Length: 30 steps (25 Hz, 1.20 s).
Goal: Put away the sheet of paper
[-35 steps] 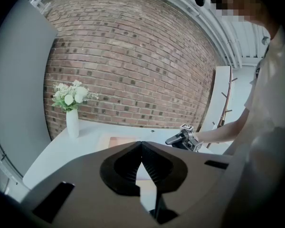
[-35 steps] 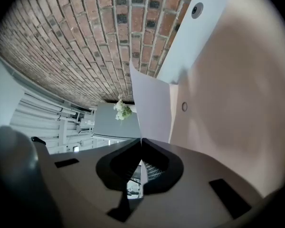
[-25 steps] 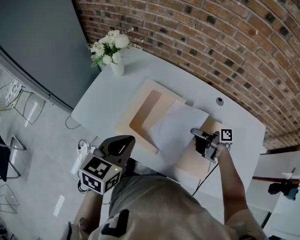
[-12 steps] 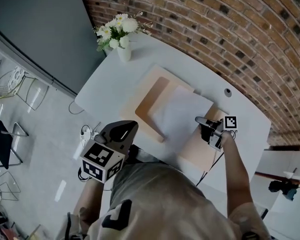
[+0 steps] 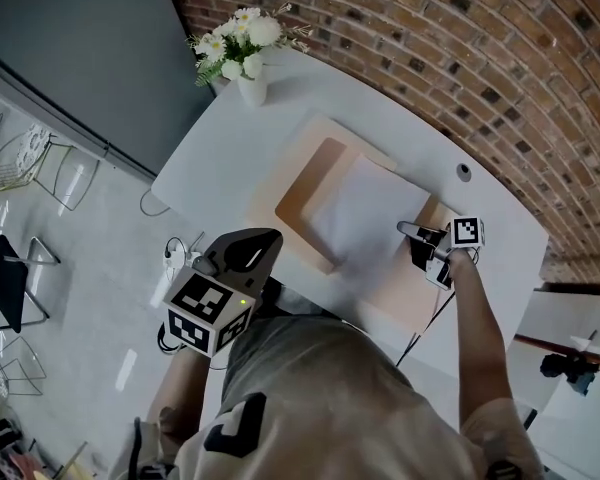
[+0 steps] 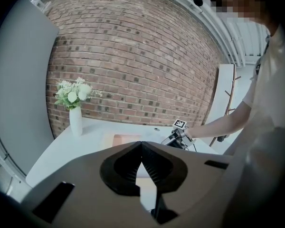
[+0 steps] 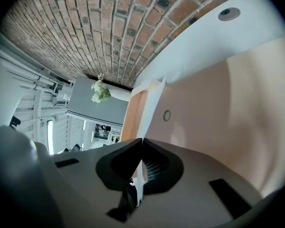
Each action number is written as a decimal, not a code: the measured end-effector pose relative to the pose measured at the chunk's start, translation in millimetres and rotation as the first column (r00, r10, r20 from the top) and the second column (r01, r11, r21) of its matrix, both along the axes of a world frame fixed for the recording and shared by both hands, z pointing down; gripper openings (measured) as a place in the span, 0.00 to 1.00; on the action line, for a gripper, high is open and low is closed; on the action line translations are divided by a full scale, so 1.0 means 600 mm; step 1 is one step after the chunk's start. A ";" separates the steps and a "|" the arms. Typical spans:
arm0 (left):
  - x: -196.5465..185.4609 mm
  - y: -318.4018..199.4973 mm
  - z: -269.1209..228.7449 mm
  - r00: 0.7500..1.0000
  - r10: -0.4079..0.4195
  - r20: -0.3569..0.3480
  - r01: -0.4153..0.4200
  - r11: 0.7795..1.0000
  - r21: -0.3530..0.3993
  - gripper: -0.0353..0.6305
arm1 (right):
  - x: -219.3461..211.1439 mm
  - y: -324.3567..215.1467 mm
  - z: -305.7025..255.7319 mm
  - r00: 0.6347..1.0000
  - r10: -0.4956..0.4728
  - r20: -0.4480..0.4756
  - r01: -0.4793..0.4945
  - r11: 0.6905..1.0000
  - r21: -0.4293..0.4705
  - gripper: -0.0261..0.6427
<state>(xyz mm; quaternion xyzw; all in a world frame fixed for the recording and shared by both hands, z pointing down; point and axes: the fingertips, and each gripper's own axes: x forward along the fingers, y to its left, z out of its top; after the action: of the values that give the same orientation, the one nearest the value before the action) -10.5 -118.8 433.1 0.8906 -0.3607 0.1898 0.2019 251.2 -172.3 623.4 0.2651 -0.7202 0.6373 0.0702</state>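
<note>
The white sheet of paper (image 5: 360, 211) lies tilted over an open folder with a tan flap (image 5: 302, 190) and a pink half (image 5: 402, 290), on the white table (image 5: 220, 158). My right gripper (image 5: 410, 234) is shut on the sheet's right edge. In the right gripper view the sheet (image 7: 151, 103) runs edge-on as a thin white strip out of the closed jaws of the right gripper (image 7: 141, 140), over the pink folder half (image 7: 218, 108). My left gripper (image 5: 268, 236) hangs off the table's front edge by my body. In its own view the left gripper (image 6: 141, 145) is shut and holds nothing.
A white vase of flowers (image 5: 250, 86) stands at the table's far left corner. A round cable grommet (image 5: 464, 171) sits near the brick wall (image 5: 460, 48). A grey panel (image 5: 70, 48) and wire chairs (image 5: 30, 168) are on the left, beyond the table.
The head view has shifted. My right gripper stays shut on the sheet, which now sits a little further in over the folder. The left gripper has hardly moved.
</note>
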 end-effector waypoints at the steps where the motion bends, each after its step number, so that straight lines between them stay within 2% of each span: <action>1: -0.001 -0.001 0.000 1.000 0.000 0.000 0.000 1.000 0.002 0.08 | -0.004 -0.004 0.004 1.000 0.008 -0.008 -0.008 1.000 0.001 0.07; 6: 0.000 -0.003 0.005 1.000 -0.002 0.002 0.002 1.000 -0.008 0.08 | -0.018 -0.020 0.005 0.995 0.099 0.027 -0.097 0.994 -0.050 0.07; 13: 0.000 -0.009 0.008 1.000 0.011 0.003 -0.011 1.000 -0.020 0.08 | -0.024 -0.021 0.016 0.996 0.092 -0.006 -0.092 0.992 -0.084 0.07; 20: 0.000 -0.008 0.016 0.999 0.043 -0.001 -0.043 0.998 -0.050 0.08 | -0.027 -0.011 0.034 0.992 0.076 -0.105 -0.088 0.989 -0.122 0.07; 23: -0.002 -0.005 0.021 0.998 0.055 -0.005 -0.055 0.996 -0.067 0.08 | -0.023 -0.010 0.039 0.980 0.056 -0.193 -0.076 0.992 -0.096 0.07; 25: -0.005 -0.006 0.023 0.998 0.061 -0.012 -0.061 0.996 -0.068 0.08 | -0.027 -0.009 0.037 0.975 0.045 -0.219 -0.065 0.995 -0.081 0.07; 28: -0.010 -0.003 0.028 0.997 0.079 -0.023 -0.081 0.993 -0.083 0.08 | -0.045 -0.011 0.022 0.984 0.055 -0.170 -0.063 0.997 -0.042 0.07; 30: -0.016 -0.007 0.031 0.996 0.087 -0.022 -0.088 0.994 -0.067 0.08 | -0.055 -0.015 0.009 0.989 0.079 -0.122 -0.081 0.997 -0.011 0.08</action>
<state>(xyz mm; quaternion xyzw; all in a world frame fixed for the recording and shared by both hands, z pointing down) -19.9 -123.1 451.7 0.8999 -0.3127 0.2023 0.2268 218.2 -181.4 629.0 0.3314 -0.6984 0.6278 0.0905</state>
